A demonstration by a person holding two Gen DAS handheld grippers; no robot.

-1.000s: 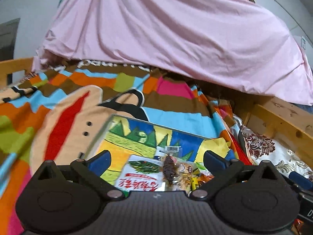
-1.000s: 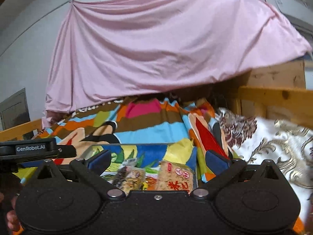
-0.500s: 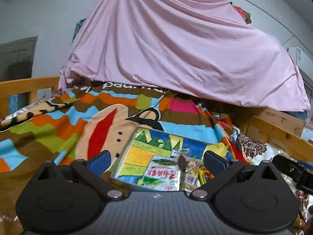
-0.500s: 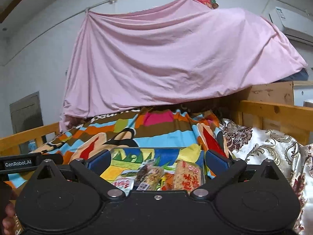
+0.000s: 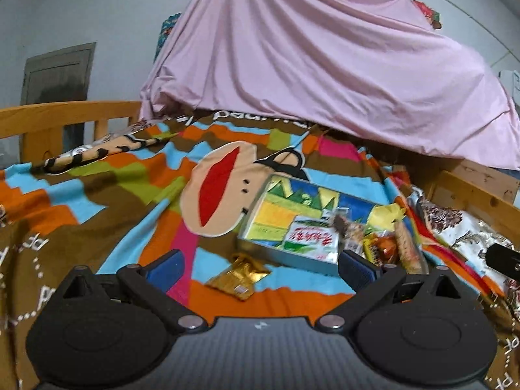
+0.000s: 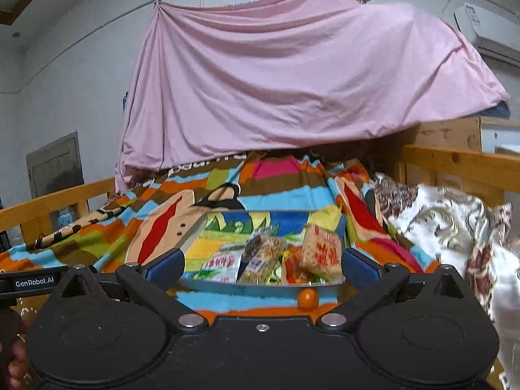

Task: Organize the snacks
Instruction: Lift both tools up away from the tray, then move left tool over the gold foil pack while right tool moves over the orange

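A shallow tray (image 5: 286, 258) with a colourful printed bottom lies on the striped blanket and holds several snack packets, among them a white and green pack (image 5: 310, 239). A gold packet (image 5: 239, 274) lies on the blanket just in front of the tray's left corner. My left gripper (image 5: 260, 268) is open and empty above that packet. In the right wrist view the tray (image 6: 260, 287) holds a nut bar (image 6: 265, 255) and an orange cracker pack (image 6: 321, 253). A small orange ball (image 6: 307, 299) lies by its front rim. My right gripper (image 6: 261, 265) is open and empty.
The bed has wooden rails on the left (image 5: 65, 117) and right (image 6: 461, 165). A pink sheet (image 6: 292, 81) hangs over the far end. A white patterned quilt (image 6: 448, 224) is bunched on the right. The left gripper's body (image 6: 32, 281) shows at the right view's left edge.
Both grippers have pulled back and away from the tray. The gold packet and the orange ball have come into view in front of it. Both jaws stay open.
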